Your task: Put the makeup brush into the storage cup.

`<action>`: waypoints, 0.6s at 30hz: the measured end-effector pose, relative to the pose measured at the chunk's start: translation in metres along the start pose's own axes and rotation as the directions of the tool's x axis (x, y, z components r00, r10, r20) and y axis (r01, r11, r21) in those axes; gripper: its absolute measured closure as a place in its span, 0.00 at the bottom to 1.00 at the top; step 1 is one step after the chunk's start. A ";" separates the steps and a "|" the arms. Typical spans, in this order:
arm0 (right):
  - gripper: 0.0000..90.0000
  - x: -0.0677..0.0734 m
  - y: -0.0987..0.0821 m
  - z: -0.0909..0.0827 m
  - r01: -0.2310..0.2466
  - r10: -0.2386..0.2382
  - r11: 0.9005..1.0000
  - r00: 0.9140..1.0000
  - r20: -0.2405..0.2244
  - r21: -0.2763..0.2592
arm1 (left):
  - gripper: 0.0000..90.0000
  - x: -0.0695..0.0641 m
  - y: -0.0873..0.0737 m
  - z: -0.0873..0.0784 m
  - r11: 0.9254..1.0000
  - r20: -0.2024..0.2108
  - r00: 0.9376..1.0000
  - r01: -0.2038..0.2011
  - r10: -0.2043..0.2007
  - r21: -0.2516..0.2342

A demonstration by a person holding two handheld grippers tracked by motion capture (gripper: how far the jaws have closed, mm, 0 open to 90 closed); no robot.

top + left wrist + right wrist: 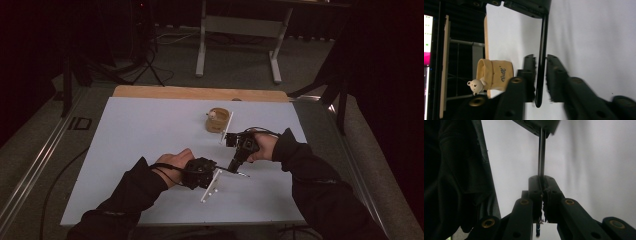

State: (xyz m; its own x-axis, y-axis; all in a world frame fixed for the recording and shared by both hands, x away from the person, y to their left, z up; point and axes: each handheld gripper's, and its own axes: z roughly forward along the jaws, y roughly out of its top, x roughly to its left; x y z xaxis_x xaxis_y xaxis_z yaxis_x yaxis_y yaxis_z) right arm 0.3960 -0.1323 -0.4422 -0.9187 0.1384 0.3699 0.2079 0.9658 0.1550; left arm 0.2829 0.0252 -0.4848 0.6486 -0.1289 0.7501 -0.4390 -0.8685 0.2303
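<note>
White table (150,150) — both hand-held grippers clamp one thin rod (239,173).

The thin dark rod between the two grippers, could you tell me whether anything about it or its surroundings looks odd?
Nothing stands out. The rod is straight, and the left gripper and right gripper are each shut on it above the white table. The small tan basket with a bear charm stands upright behind them, apart from both.

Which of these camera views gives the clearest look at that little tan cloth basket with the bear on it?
The left gripper view: the tan cloth basket sits close, turned sideways, showing its lettering and white bear. The high view shows it small and dim, far up the white table. The right gripper view looks along a thin dark rod instead.
</note>
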 end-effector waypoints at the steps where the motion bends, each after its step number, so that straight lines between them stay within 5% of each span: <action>1: 0.95 0.000 0.000 0.000 0.000 0.000 1.000 1.000 0.000 0.001 | 0.94 0.000 0.000 0.000 1.000 0.010 1.000 -0.003 0.003 0.003; 11: 0.94 0.002 0.004 0.001 -0.004 0.004 1.000 1.000 0.011 0.001 | 0.96 0.002 -0.003 -0.001 0.999 0.032 0.999 0.032 -0.033 0.009; 18: 0.82 0.005 0.004 -0.004 0.005 -0.004 1.000 0.999 0.043 -0.027 | 0.96 0.005 -0.008 -0.001 0.998 0.057 0.996 0.062 -0.063 0.018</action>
State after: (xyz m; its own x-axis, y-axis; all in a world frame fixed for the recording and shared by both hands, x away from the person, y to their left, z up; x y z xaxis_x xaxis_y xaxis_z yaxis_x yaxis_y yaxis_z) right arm 0.3933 -0.1288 -0.4363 -0.9329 0.1440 0.3301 0.2124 0.9602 0.1814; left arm 0.2893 0.0321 -0.4819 0.7093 -0.1010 0.6977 -0.3868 -0.8832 0.2654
